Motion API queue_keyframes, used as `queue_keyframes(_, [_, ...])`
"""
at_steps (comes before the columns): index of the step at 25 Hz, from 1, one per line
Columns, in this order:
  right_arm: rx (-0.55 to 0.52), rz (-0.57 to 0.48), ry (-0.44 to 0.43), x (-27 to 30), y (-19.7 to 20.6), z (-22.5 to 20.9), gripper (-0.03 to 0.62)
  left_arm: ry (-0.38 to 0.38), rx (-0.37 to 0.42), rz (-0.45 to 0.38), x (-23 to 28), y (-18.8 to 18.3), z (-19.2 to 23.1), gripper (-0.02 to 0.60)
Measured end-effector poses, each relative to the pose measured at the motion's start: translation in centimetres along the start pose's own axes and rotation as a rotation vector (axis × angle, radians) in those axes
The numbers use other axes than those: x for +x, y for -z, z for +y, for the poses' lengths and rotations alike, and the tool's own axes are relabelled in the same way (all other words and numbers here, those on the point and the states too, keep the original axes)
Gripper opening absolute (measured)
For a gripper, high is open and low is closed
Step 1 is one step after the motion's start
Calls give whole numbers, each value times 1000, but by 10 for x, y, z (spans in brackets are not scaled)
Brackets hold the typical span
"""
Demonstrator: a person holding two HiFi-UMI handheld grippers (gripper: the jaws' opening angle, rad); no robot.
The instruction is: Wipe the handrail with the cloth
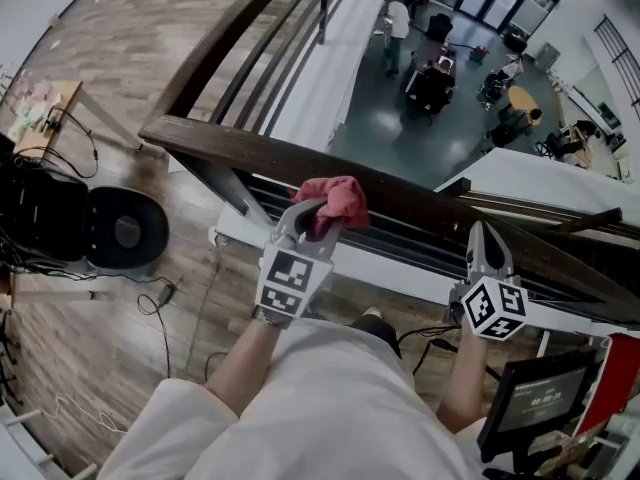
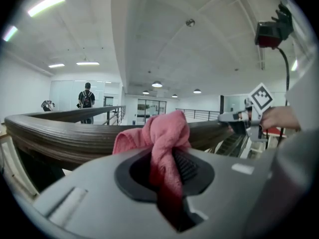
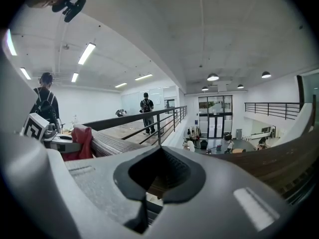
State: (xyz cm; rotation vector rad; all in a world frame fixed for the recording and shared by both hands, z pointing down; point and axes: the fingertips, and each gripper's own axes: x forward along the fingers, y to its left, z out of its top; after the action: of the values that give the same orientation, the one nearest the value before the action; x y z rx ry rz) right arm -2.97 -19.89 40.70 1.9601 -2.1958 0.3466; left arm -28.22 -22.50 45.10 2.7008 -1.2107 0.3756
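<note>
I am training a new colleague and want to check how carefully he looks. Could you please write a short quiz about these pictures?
1. True or false: the right gripper holds the cloth.
2. The cloth is at: A) the floor, B) the handrail, C) a screen.
3. Fill in: the ____ gripper is shut on the cloth.

Key: 1 false; 2 B; 3 left, meaning the left gripper.
</note>
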Motion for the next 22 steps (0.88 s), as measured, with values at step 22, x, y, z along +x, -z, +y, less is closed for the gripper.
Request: queue_keyframes(22, [14, -79, 74, -2, 2, -15, 3, -146, 45, 12, -38, 15, 98, 74])
